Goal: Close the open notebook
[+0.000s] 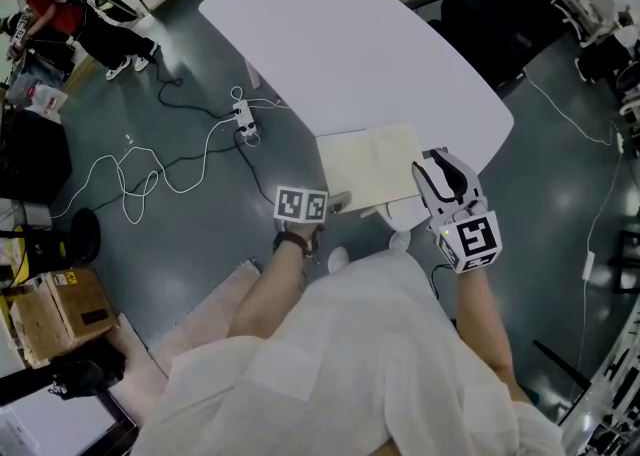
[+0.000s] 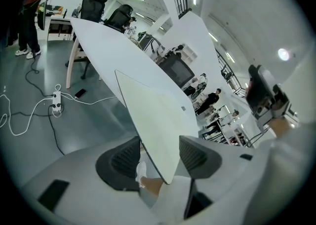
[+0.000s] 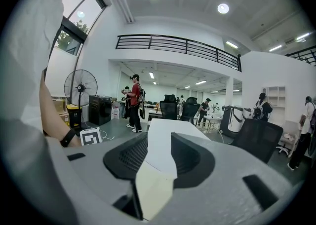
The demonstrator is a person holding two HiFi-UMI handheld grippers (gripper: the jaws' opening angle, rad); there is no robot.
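Head view: the white bench (image 1: pixel 340 34) runs from far left to near right, and the cream notebook (image 1: pixel 368 166) lies flat on it at the near edge, directly in front of the person. The left tool (image 1: pixel 338 203) is at the notebook's near left corner; the right tool (image 1: pixel 437 172) is at the notebook's right edge. The two tools are well apart, with the notebook between them. Left gripper view: the jaws of the left tool (image 2: pixel 160 157) are spread, and the near corner of the notebook (image 2: pixel 153 115) sits in the gap between the two black ribbed pads (image 2: pixel 124 159). There is clearance between the pads, so the corner is straddled, not pinched. Right gripper view: the jaws of the right tool (image 3: pixel 159 157) are likewise spread. A corner of the notebook (image 3: pixel 153 189) shows low in the gap, and the bench (image 3: pixel 160 137) extends away beyond it. Neither pad presses on the page. Whether the notebook lies fully open cannot be confirmed from any view. On the grey floor to the left of the bench lies a power strip (image 1: pixel 244 121) with white cables; a cardboard box (image 1: pixel 45 314) stands at the near left. A black pedestal fan (image 3: pixel 80 87) is visible at the left of the right gripper view.
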